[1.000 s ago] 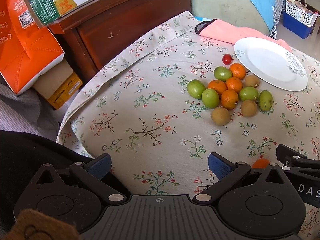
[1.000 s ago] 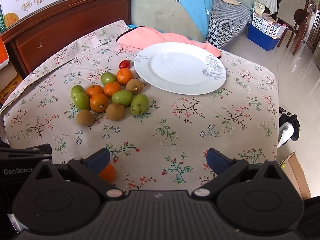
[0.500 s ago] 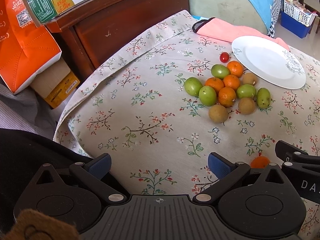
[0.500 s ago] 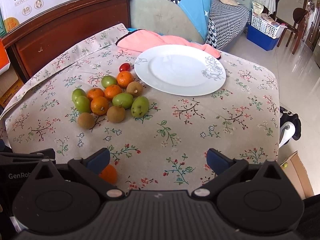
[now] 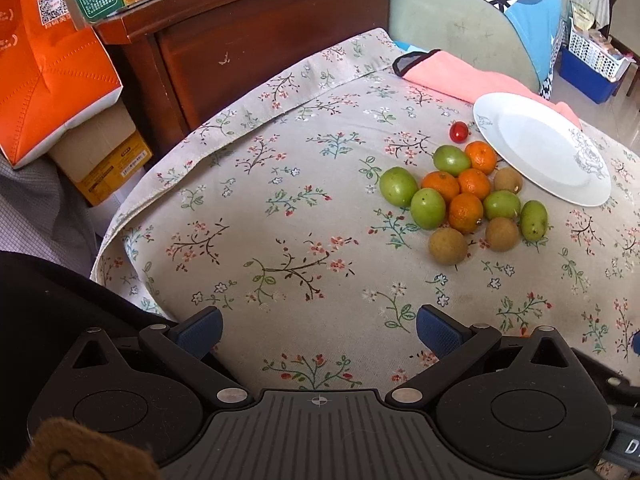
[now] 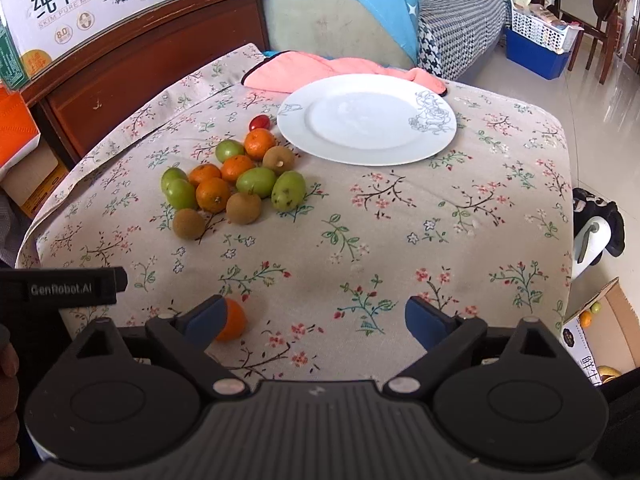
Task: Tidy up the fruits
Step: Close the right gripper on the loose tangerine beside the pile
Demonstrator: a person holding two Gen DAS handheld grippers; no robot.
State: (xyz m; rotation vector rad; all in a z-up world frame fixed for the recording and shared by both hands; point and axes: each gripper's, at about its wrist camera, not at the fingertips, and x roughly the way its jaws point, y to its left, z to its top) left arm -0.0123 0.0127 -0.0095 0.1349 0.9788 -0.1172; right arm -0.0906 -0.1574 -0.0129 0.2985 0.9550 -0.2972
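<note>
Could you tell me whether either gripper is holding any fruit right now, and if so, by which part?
Nothing is held. The left gripper is open over bare cloth; the right gripper has its jaws closing with nothing between them, and the lone orange lies beside its left finger.

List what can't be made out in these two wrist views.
- Lone orange: right wrist view, partly behind that gripper's pad; left view shows only a sliver.
- Box contents: right view, far edge, too small.
- Right gripper: jaws closing, nothing between them.
- Plate: bare, fully visible.
</note>
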